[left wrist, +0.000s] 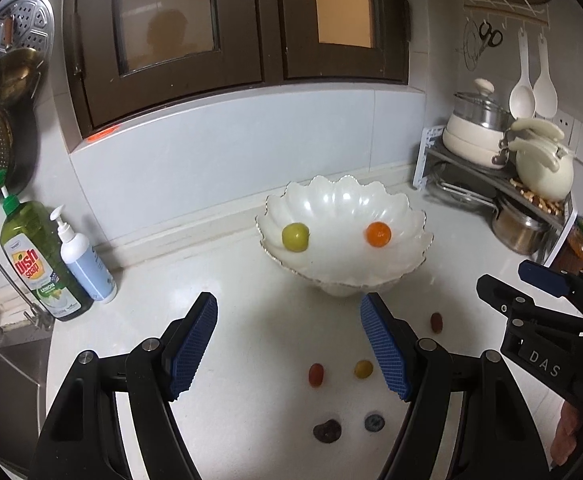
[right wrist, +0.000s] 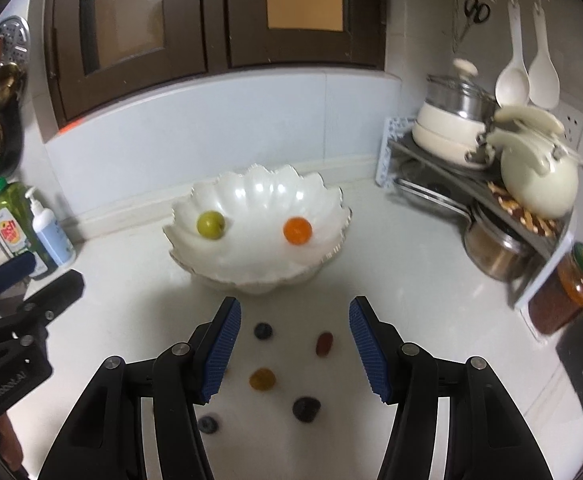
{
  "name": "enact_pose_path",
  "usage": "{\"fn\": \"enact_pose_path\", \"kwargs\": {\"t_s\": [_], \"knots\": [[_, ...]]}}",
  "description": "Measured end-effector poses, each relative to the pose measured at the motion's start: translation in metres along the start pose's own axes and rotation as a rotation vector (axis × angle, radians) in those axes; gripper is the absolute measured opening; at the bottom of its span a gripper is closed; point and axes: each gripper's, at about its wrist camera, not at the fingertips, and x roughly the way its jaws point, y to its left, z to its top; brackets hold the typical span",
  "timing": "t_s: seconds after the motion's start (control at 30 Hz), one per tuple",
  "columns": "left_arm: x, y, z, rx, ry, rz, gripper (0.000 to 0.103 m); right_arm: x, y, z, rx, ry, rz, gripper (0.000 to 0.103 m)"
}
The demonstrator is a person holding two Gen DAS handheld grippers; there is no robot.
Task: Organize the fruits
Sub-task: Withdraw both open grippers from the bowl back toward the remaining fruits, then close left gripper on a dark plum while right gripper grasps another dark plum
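A white scalloped bowl (left wrist: 387,270) (right wrist: 251,272) stands on the white counter and holds a green fruit (left wrist: 295,237) (right wrist: 210,225) and an orange fruit (left wrist: 378,234) (right wrist: 297,231). Small fruits lie loose on the counter in front of it: a red one (left wrist: 316,374), a yellow one (left wrist: 363,369) (right wrist: 262,379), a reddish one (left wrist: 436,322) (right wrist: 324,344), dark ones (left wrist: 327,431) (right wrist: 306,409) and blueberries (left wrist: 374,422) (right wrist: 263,331) (right wrist: 208,425). My left gripper (left wrist: 289,346) is open and empty above the loose fruits. My right gripper (right wrist: 293,346) is open and empty above them too.
Dish soap (left wrist: 37,260) and a pump bottle (left wrist: 85,260) stand at the left by the sink. A rack with pots and a kettle (left wrist: 543,164) (right wrist: 535,176) fills the right corner. A jar (right wrist: 567,292) stands by the rack. Dark cabinets hang above.
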Motion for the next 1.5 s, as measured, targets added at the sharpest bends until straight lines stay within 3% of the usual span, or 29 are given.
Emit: {"fn": "enact_pose_path", "kwargs": {"t_s": [0.4,1.2,1.5], "knots": [[0.005,-0.005,-0.035,-0.006,0.061,-0.013,0.074,0.006,-0.003,-0.032,0.031,0.046,-0.005,0.058],[0.039,-0.012,-0.104,-0.049,0.171,0.032,0.073,0.047,-0.006,-0.084,0.047,0.145,0.008,0.058],[0.059,-0.021,-0.124,-0.049,0.238,0.016,0.066,0.065,-0.01,-0.102,0.057,0.197,0.016,0.057]]}}
